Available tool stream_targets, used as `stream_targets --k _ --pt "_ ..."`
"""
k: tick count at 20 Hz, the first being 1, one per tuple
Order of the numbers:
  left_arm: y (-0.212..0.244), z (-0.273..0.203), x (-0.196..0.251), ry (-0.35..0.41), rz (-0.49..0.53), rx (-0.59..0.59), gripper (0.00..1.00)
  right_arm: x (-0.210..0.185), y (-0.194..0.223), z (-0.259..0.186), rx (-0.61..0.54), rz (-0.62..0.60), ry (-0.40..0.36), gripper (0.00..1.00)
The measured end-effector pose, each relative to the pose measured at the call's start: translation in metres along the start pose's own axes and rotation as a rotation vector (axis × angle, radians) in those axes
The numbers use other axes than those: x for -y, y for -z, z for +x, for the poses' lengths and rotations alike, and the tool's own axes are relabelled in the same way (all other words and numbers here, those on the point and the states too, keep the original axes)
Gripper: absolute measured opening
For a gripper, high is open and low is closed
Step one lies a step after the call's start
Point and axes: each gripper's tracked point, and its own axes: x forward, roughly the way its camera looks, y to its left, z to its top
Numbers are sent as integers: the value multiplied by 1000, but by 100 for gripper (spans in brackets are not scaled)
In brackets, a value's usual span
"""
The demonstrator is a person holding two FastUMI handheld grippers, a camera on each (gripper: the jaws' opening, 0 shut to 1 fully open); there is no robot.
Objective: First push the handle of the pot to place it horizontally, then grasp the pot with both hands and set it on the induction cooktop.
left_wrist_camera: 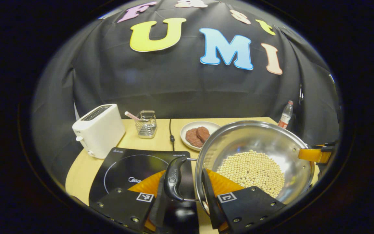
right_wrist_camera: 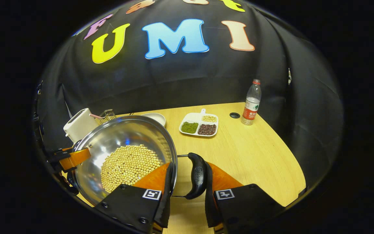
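Left claw and right claw each clamped, fingers nearly closed, level.

Shiny steel pot (mirror-bright inside), glossy black plastic handle, pale matt wood-grain table.

A: What carries the items?

B: A light wood-grain table with a round cable hole near its far edge.

A: What rests on its left part?

B: A flat black induction cooktop, a white box-shaped toaster beside it, a small wire-mesh metal basket, and a round white plate bearing two brown patties.

A: And the right part?

B: A white three-compartment dish of beans, and a clear plastic bottle with a red label, standing upright.
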Motion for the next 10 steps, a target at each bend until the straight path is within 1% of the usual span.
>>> stream_targets --k 1,2,10 --pt "0 -2 -9 -5 -1 1 59 -9 0 0 1 -1 -5 43" --pt "0 -3 -18 -9 -3 2 55 -15 1 0 2 -3 -9 43" --pt "1 -15 -85 -43 -9 9 55 -78 4 3 -1 -8 -45 43"
